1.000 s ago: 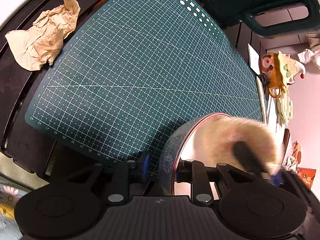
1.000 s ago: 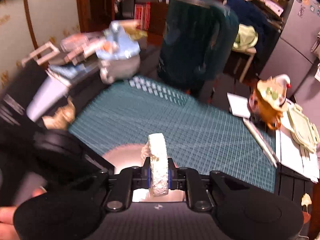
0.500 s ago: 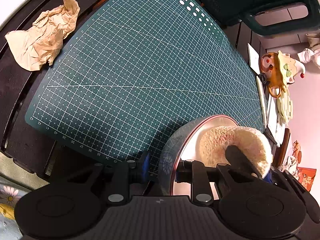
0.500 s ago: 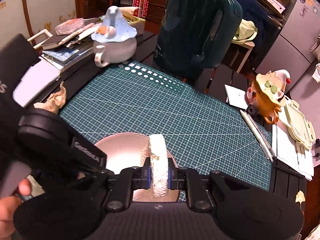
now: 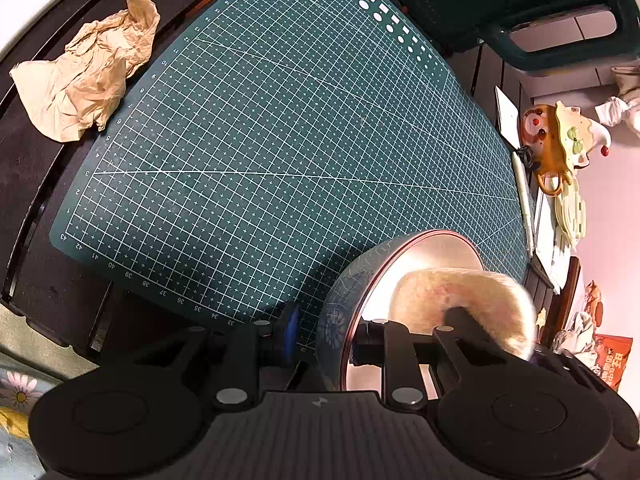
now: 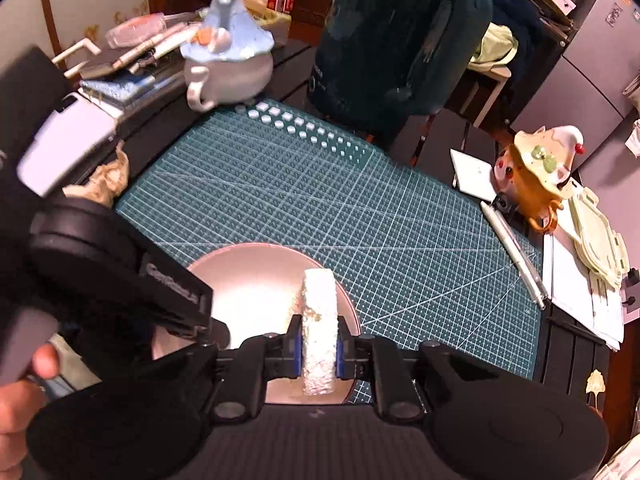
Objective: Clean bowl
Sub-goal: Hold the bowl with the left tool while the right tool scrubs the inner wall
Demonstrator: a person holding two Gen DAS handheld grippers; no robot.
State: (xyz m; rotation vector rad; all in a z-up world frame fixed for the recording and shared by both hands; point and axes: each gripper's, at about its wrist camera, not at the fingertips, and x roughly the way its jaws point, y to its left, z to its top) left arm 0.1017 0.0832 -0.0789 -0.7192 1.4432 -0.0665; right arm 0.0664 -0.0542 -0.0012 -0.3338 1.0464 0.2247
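Observation:
The bowl (image 5: 424, 252) has a blue-patterned outside, a pink rim and a pale inside. It stands tilted on the near right corner of the green cutting mat (image 5: 280, 140). My left gripper (image 5: 326, 338) is shut on the bowl's near wall, one finger outside and one inside. A cream sponge (image 5: 460, 292) is blurred inside the bowl. In the right wrist view my right gripper (image 6: 318, 350) is shut on this sponge (image 6: 318, 304), edge-on, down in the bowl (image 6: 248, 276). A hand (image 6: 24, 384) holds the left tool at the lower left.
Crumpled brown paper (image 5: 88, 76) lies off the mat's far left corner. A dark teal appliance (image 6: 400, 40) and a blue-lidded pot (image 6: 228, 64) stand behind the mat (image 6: 360, 208). An orange pot (image 6: 532, 176), a pen (image 6: 516, 248) and papers sit along the right edge.
The sponge has rubbed back and forth inside the bowl, sharp half a second ago and blurred again now. The right view has swung a little. The left gripper and bowl stayed still.

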